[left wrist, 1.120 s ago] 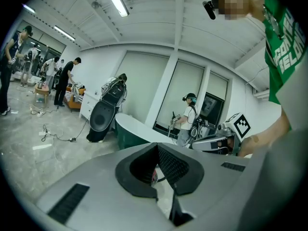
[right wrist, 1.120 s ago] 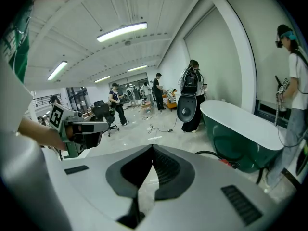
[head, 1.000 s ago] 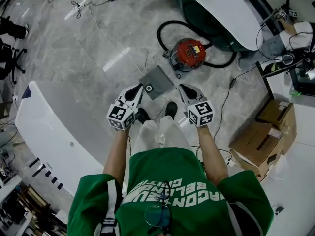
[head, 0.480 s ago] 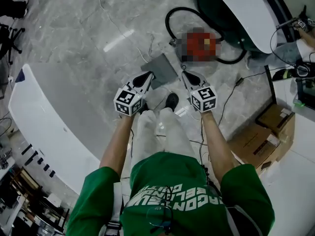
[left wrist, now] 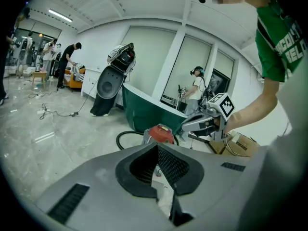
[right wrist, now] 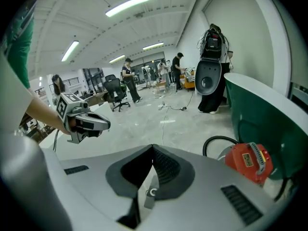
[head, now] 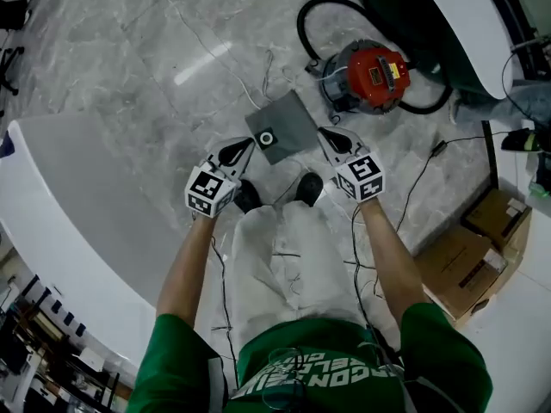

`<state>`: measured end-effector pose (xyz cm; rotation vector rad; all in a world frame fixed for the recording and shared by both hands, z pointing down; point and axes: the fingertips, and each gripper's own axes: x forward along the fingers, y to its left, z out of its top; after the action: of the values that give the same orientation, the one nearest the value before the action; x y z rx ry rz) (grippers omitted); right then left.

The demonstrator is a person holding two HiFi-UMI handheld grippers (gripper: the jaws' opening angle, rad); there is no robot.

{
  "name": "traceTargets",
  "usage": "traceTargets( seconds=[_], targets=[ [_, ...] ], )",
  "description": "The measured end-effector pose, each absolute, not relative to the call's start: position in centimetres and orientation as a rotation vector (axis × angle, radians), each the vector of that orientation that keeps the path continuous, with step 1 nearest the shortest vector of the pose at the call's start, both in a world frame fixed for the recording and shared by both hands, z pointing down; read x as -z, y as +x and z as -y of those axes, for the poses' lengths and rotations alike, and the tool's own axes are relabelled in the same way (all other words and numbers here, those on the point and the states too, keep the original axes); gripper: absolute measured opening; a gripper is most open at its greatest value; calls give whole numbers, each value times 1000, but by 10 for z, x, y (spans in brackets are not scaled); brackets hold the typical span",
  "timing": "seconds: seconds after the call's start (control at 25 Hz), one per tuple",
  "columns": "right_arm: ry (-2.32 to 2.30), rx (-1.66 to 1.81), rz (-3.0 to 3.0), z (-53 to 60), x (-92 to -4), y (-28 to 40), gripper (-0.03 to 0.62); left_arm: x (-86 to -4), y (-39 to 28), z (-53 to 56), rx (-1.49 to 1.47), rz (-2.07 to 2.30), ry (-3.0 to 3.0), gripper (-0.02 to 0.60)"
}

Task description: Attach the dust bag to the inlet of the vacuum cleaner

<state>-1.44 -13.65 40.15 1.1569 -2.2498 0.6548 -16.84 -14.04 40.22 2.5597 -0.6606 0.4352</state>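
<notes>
Left gripper (head: 242,148) and right gripper (head: 328,137): jaws closed, empty, either side of the dust bag (head: 288,127) on the floor; vacuum cleaner (head: 372,76) beyond.

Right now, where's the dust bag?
Head view: the dust bag lies on the floor between the left gripper and right gripper, vacuum cleaner beyond, to its right.

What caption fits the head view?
Left gripper and right gripper, both shut, flank a grey dust bag near a red vacuum cleaner.
</notes>
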Motion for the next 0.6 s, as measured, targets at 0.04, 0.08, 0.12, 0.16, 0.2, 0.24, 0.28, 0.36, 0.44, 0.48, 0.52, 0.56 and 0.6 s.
traceTargets(
  seconds=[0.04,0.08,0.12,0.16,0.2,0.24,0.28,0.36,0.44,0.48,0.52,0.56,0.6],
  targets=[
    [1144,-650,2253,138,-424,-16,8,-424,-168,142,-443,642,2570,3],
    [1128,-645,2257,139,-447,-18,8,-446,-168,143,-447,624,2580,3],
    [1108,-640,2262,140,-470,-20,8,-469,-167,143,-450,606,2589,3],
    [1087,-635,2268,140,-493,-23,8,-493,-165,142,-451,588,2597,3],
    [1066,-632,2275,140,-515,-26,8,-517,-164,141,-455,569,2604,3],
    [1048,-630,2283,140,-538,-29,9,-541,-161,139,-462,549,2609,3],
    [1032,-629,2292,140,-560,-32,8,-564,-159,138,-468,531,2613,3],
    [1007,-624,2312,142,-603,-36,8,-608,-154,137,-473,504,2625,3],
    [991,-621,2336,146,-643,-41,8,-649,-149,138,-473,481,2633,3],
    [985,-622,2350,148,-662,-43,8,-668,-146,139,-464,469,2634,3],
    [982,-627,2367,151,-681,-46,8,-686,-144,140,-449,460,2632,3],
    [981,-633,2387,154,-698,-48,8,-702,-142,143,-430,452,2627,3],
    [980,-640,2409,157,-714,-50,8,-718,-140,146,-409,444,2624,3]
  ],
)
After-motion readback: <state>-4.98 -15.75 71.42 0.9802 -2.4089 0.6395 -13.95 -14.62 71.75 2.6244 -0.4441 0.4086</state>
